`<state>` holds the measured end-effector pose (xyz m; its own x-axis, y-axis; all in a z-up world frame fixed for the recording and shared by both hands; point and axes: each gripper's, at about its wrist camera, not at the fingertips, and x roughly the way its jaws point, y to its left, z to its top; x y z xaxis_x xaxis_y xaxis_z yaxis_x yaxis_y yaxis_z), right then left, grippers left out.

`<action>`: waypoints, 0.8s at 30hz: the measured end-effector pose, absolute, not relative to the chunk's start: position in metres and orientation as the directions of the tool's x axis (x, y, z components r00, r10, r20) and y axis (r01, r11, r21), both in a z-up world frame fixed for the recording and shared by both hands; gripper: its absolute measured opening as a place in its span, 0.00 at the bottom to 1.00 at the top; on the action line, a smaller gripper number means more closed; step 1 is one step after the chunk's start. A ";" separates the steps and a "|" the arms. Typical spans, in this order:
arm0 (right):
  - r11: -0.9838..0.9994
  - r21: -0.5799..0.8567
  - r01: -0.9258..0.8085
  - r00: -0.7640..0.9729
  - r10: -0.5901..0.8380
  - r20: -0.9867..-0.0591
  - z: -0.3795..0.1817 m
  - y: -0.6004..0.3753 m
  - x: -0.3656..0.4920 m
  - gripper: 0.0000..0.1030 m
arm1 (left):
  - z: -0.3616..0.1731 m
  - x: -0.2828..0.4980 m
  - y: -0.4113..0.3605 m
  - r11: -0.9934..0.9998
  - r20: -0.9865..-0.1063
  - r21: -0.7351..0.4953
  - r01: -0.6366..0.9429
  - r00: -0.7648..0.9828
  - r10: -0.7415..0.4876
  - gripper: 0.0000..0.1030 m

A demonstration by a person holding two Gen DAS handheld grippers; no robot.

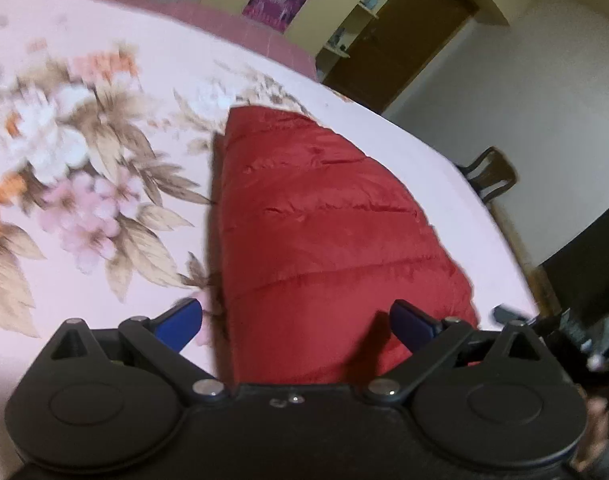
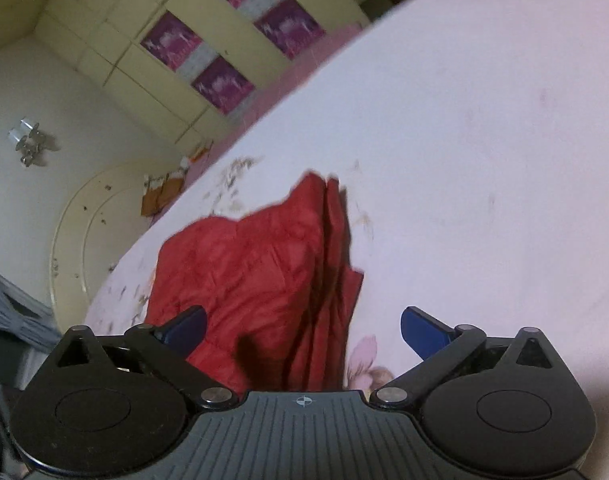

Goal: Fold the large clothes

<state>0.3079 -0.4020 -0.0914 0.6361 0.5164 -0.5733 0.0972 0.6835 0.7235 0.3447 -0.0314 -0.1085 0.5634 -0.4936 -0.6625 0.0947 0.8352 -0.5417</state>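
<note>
A red quilted jacket [image 1: 320, 232] lies folded into a compact stack on a pink floral bed sheet [image 1: 84, 152]. My left gripper [image 1: 296, 324] is open and empty, hovering over the jacket's near end with its blue fingertips [image 1: 184, 320] spread wide. In the right wrist view the same jacket [image 2: 256, 276] shows its layered folded edges. My right gripper [image 2: 302, 328] is open and empty above the jacket's near edge, blue fingertips [image 2: 420, 330] apart.
The bed [image 2: 484, 140] stretches wide to the right. A cream wardrobe with purple panels [image 2: 224, 52] stands behind. A wooden chair [image 1: 492, 176] and dark furniture [image 1: 584, 264] stand beyond the bed's right edge. A brown door [image 1: 400, 40] is at the back.
</note>
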 end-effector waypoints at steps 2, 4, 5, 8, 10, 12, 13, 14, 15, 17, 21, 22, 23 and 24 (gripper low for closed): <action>0.667 0.739 0.098 0.620 0.540 -0.570 -0.096 -0.403 0.315 0.95 | -0.118 0.355 -0.028 0.793 -0.651 -0.605 0.070 0.530 -0.543 0.96; 0.626 0.773 0.102 0.600 0.581 -0.550 -0.102 -0.405 0.322 0.89 | -0.124 0.361 -0.028 0.780 -0.651 -0.624 0.053 0.516 -0.556 0.96; 0.613 0.783 0.104 0.592 0.595 -0.544 -0.105 -0.406 0.326 0.89 | -0.127 0.363 -0.028 0.776 -0.649 -0.628 0.056 0.511 -0.563 0.95; 0.589 0.802 0.103 0.576 0.622 -0.531 -0.111 -0.403 0.330 0.88 | -0.131 0.366 -0.030 0.771 -0.650 -0.635 0.050 0.505 -0.568 0.92; 0.582 0.808 0.092 0.566 0.637 -0.523 -0.112 -0.401 0.333 0.88 | -0.132 0.367 -0.031 0.766 -0.646 -0.641 0.051 0.504 -0.574 0.88; 0.586 0.807 0.078 0.552 0.649 -0.524 -0.111 -0.398 0.335 0.75 | -0.132 0.368 -0.033 0.770 -0.649 -0.636 0.054 0.503 -0.571 0.87; 0.567 0.819 0.084 0.530 0.671 -0.519 -0.114 -0.395 0.336 0.66 | -0.132 0.369 -0.035 0.773 -0.652 -0.631 0.056 0.502 -0.568 0.87; 0.550 0.830 0.098 0.522 0.682 -0.513 -0.117 -0.393 0.339 0.61 | -0.133 0.371 -0.036 0.776 -0.654 -0.629 0.055 0.502 -0.566 0.86; 0.542 0.835 0.097 0.527 0.684 -0.505 -0.119 -0.392 0.338 0.60 | -0.133 0.371 -0.038 0.779 -0.658 -0.625 0.053 0.503 -0.561 0.86; 0.548 0.832 0.090 0.525 0.684 -0.507 -0.118 -0.389 0.339 0.52 | -0.130 0.371 -0.042 0.794 -0.667 -0.605 0.060 0.505 -0.547 0.82; 0.548 0.834 0.070 0.530 0.688 -0.496 -0.112 -0.386 0.337 0.32 | -0.117 0.366 -0.053 0.837 -0.690 -0.538 0.104 0.516 -0.507 0.73; 0.557 0.828 0.064 0.534 0.682 -0.500 -0.109 -0.386 0.335 0.31 | -0.113 0.365 -0.055 0.845 -0.693 -0.522 0.116 0.521 -0.499 0.70; 0.563 0.824 0.062 0.538 0.676 -0.503 -0.106 -0.386 0.334 0.30 | -0.111 0.365 -0.056 0.851 -0.695 -0.511 0.122 0.524 -0.493 0.68; 0.571 0.819 0.058 0.541 0.671 -0.507 -0.105 -0.385 0.334 0.29 | -0.107 0.364 -0.058 0.857 -0.697 -0.498 0.130 0.528 -0.485 0.67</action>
<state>0.3336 -0.3853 -0.1046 0.5410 0.6711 -0.5069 0.0580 0.5715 0.8186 0.3640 -0.0582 -0.1068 0.5280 -0.4852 -0.6970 0.1300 0.8572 -0.4983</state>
